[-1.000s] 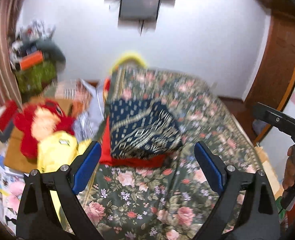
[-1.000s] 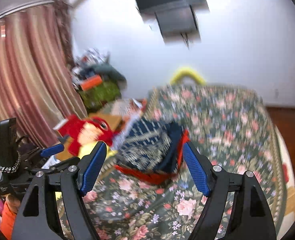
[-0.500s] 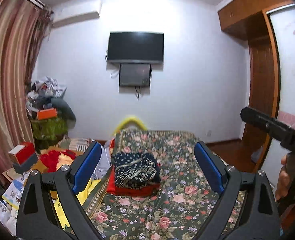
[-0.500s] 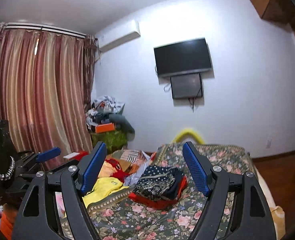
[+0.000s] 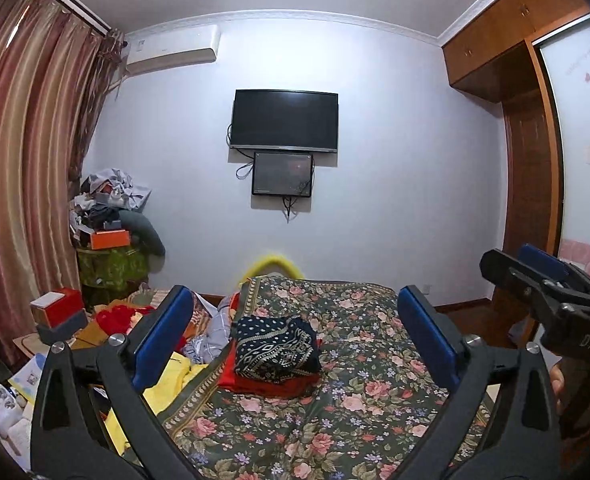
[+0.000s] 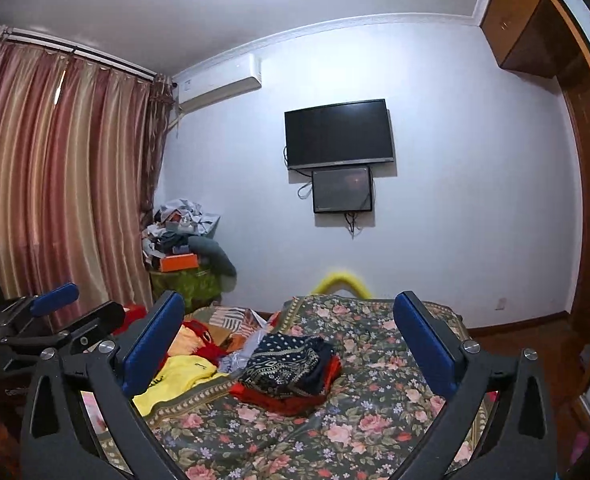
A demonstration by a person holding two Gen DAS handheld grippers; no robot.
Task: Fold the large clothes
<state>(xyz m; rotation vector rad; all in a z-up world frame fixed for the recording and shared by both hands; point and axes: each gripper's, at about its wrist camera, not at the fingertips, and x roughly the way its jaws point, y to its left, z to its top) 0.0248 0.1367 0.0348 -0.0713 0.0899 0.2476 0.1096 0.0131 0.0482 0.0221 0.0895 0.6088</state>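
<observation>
While right view hides it, hand (image 5: 557, 380) visible left

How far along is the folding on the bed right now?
Done: a navy patterned garment lies folded on top of a folded red garment on the floral bedspread. In hand: nothing; the left gripper and right gripper have just been opening, both empty and clear of the stack. Left: the yellow garment and other loose clothes beside the bed look unfolded.

The red garment (image 5: 269, 384) lies mostly hidden under the folded navy patterned cloth (image 5: 277, 350), and the clutter heap (image 5: 107, 208) is too jumbled to sort.
</observation>
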